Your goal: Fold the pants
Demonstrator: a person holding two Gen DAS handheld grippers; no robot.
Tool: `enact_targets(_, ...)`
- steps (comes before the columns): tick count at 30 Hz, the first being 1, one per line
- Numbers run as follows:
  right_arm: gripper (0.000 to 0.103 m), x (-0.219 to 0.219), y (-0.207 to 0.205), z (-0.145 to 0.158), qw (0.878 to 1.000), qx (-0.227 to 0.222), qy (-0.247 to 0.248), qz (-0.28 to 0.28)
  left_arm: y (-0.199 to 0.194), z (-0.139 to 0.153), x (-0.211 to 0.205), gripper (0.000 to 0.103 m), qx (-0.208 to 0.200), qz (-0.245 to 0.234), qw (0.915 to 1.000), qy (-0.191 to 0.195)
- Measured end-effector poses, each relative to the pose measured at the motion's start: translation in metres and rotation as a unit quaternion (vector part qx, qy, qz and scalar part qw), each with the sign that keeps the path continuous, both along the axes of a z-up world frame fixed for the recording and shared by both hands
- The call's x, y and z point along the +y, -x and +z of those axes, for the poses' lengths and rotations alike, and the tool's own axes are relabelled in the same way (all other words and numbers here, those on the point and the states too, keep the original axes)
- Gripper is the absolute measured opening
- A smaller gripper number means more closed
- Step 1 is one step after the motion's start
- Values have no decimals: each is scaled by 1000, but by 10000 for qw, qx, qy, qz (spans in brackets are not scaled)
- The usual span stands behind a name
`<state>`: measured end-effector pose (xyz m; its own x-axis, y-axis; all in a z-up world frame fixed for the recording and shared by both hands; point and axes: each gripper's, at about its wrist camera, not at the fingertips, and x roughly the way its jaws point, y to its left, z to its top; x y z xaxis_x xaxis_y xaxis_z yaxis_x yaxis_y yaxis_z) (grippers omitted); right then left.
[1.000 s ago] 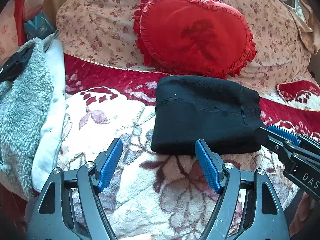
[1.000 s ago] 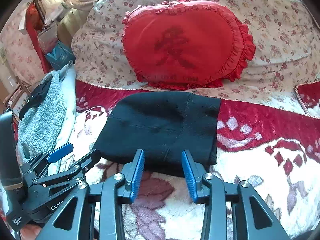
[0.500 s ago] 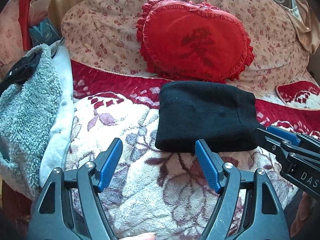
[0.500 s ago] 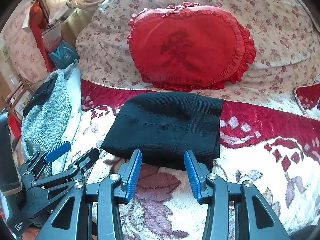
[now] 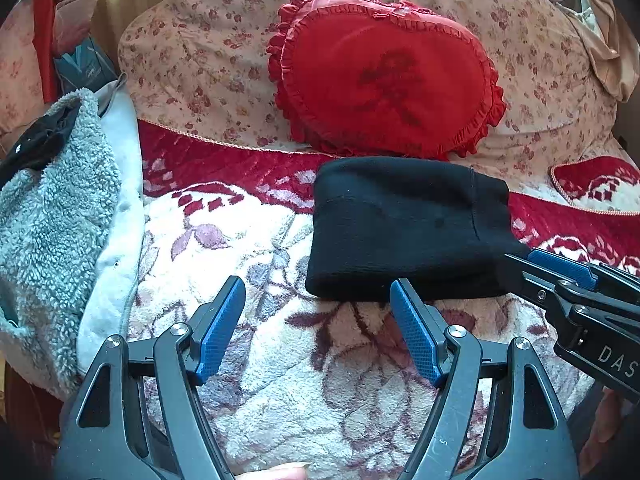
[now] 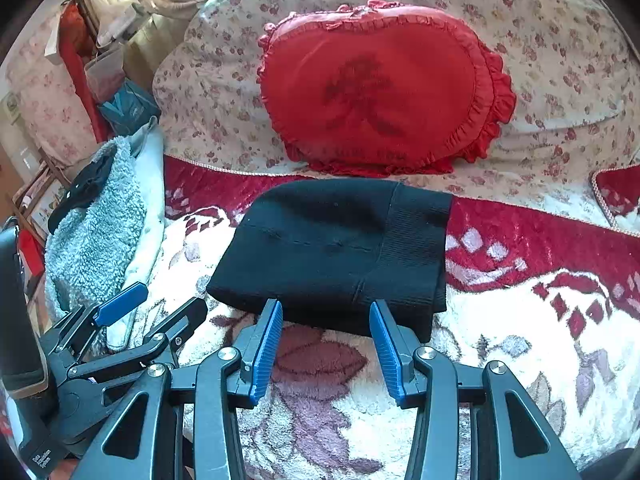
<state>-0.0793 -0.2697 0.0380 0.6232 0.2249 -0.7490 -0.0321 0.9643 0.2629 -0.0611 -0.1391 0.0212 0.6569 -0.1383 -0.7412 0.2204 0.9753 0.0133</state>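
Observation:
The black pants (image 5: 404, 228) lie folded into a compact rectangle on the floral blanket (image 5: 304, 364), also in the right wrist view (image 6: 336, 252). My left gripper (image 5: 318, 304) is open and empty, just in front of the bundle's near left corner. My right gripper (image 6: 326, 324) is open and empty, its blue pads (image 6: 384, 340) just short of the bundle's near edge. The right gripper also shows at the right of the left wrist view (image 5: 560, 276), and the left gripper at the lower left of the right wrist view (image 6: 156, 308).
A red heart-shaped pillow (image 5: 384, 76) leans on a floral cushion (image 5: 192, 60) behind the pants. A grey fleece garment (image 5: 52, 216) with a black item on it lies at the left edge. Household clutter (image 6: 108, 76) stands beyond it.
Both grippers have drawn back a little from the folded pants, so the bundle sits slightly farther away. Both stay open. The pants have not moved.

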Motion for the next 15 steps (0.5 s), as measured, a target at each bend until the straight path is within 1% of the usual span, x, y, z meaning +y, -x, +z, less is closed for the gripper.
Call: enact_targets(15,44,2,-4,-4,10000,35,-48,2,-2,-4,-5,75,11,-53,10000,-59)
